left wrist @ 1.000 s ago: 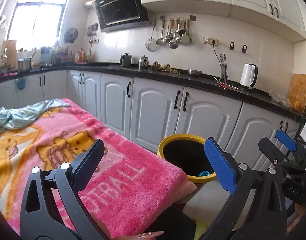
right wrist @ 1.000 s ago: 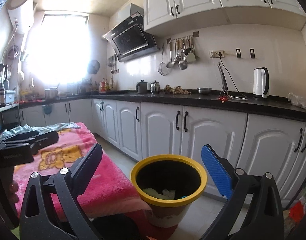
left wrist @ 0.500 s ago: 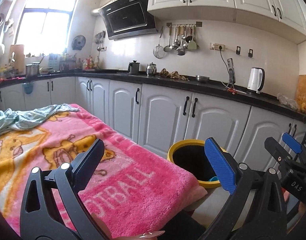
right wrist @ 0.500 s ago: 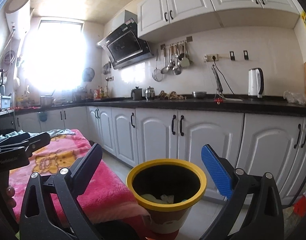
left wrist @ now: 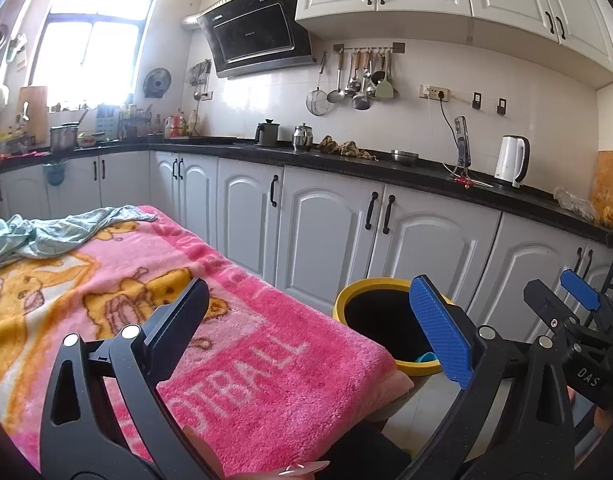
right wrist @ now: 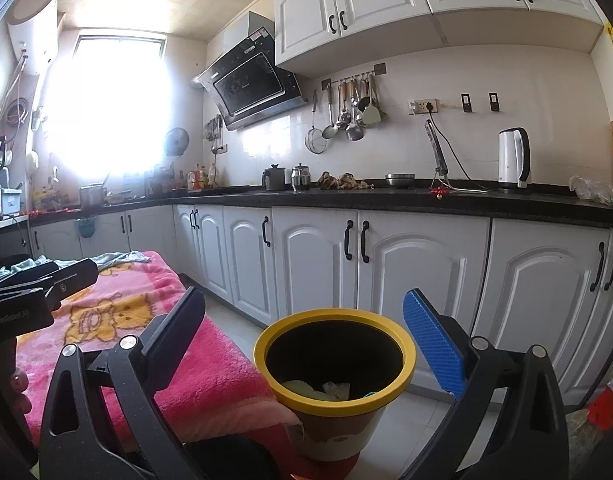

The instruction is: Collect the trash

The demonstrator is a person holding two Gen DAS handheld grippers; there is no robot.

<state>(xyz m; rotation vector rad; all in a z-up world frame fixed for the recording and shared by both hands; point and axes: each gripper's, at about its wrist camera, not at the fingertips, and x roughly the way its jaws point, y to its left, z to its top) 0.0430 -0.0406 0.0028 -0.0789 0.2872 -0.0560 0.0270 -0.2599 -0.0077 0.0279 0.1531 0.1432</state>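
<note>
Yellow-rimmed bin (right wrist: 334, 364) between hand-held gripper (right wrist: 306, 320) fingers.

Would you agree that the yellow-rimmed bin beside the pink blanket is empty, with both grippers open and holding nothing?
Not quite: the yellow-rimmed bin is not empty. The right wrist view shows scraps of trash at its bottom. The rest holds: it stands beside the pink blanket, and the left gripper and right gripper are open, holding nothing.
</note>
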